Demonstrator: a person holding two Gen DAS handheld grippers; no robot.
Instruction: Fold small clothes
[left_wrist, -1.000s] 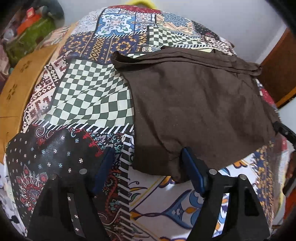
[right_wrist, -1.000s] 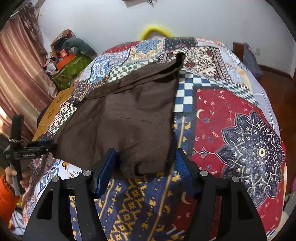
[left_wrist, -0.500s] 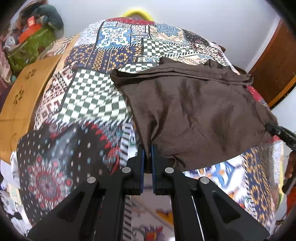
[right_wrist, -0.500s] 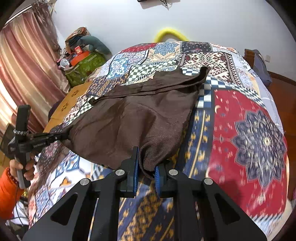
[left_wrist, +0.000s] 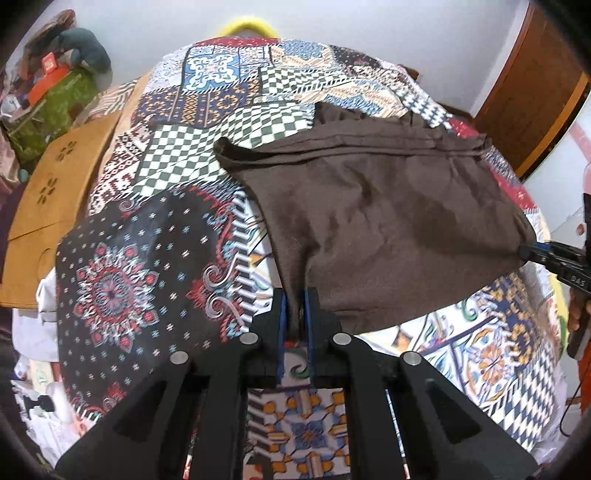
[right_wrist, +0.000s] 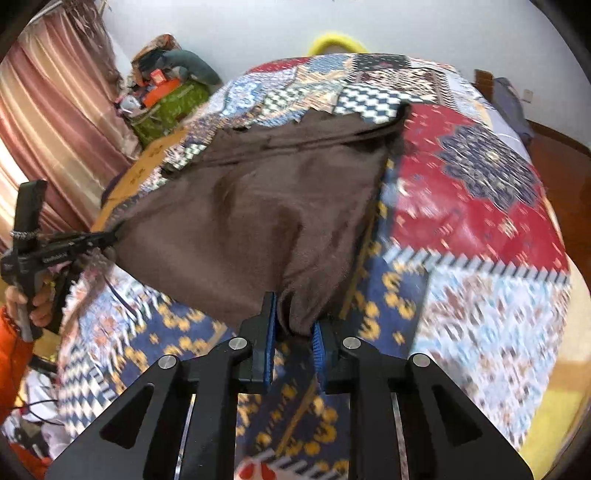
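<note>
Shorts (left_wrist: 384, 221) hang stretched between left tongs (left_wrist: 294, 314) and right tongs (right_wrist: 293, 325), each clamping a near corner, lifted to fold away over the bed (left_wrist: 110, 280)

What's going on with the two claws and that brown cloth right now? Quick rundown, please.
Left gripper shut on brown garment, near corner. Right gripper pinching the other near corner, jaws just eased wider. Near edge lifted off patchwork bedspread. Nothing in the way.

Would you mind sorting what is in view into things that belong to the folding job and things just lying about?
Job:
- brown garment
- left hand-held gripper, shut on its near corner
- right hand-held gripper, gripping the other near corner
- patchwork bedspread

Lying about:
- green bag
- pink curtain
- yellow ring
</note>
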